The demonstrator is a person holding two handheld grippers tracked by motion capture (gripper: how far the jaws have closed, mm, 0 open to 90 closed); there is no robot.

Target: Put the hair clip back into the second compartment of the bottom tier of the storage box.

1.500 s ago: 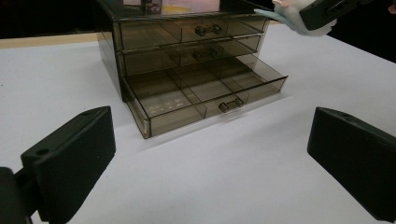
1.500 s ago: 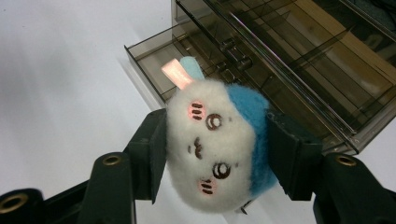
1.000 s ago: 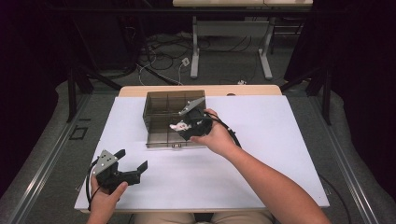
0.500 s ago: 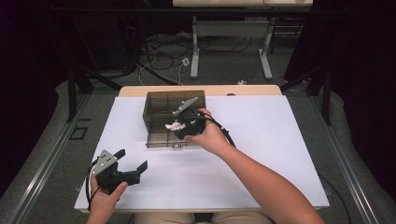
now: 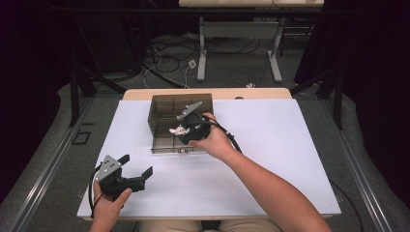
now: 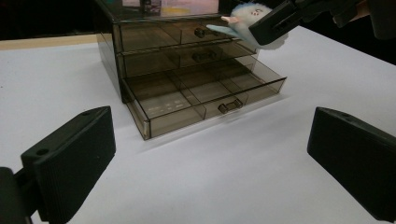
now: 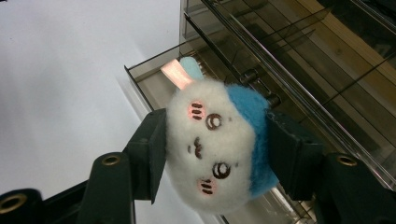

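Clamped between the two black jaws of the right gripper [image 7: 215, 154]: a small plush toy [image 7: 219, 144], white-faced with a blue back and one pink-lined ear, squeezed at both cheeks in the right gripper view. Lower edge of the toy cut off by the jaw bodies; second ear not to be made out. Held above the pulled-out bottom drawer [image 6: 205, 100] of a smoky transparent drawer cabinet [image 5: 180, 123], toy clear of the drawer floor, as far as can be told.

In the high view, right gripper [image 5: 189, 131] over the front of the cabinet, at about 12 o'clock from the table's centre, largely covered by the right hand [image 5: 215, 142]; toy [image 5: 178, 130] there only a pale speck at the gripper's 9 o'clock. Grey three-cornered plate rising toward 12 o'clock over the cabinet top.

From the left gripper view: cabinet with three drawers, upper two shut, lowest drawn out, dividers inside visible through the tinted walls; contents hard to read through the dark plastic. Toy [image 6: 247, 21] at 1 o'clock, partly hidden by a black jaw, top of the frame cutting off the hand.

Left gripper [image 5: 130, 176] at 8 o'clock on the white table cover [image 5: 270, 159], well apart from the cabinet, jaws spread wide with nothing between them, gripped by the left hand [image 5: 109, 205], hand partly cut off by the bottom edge.
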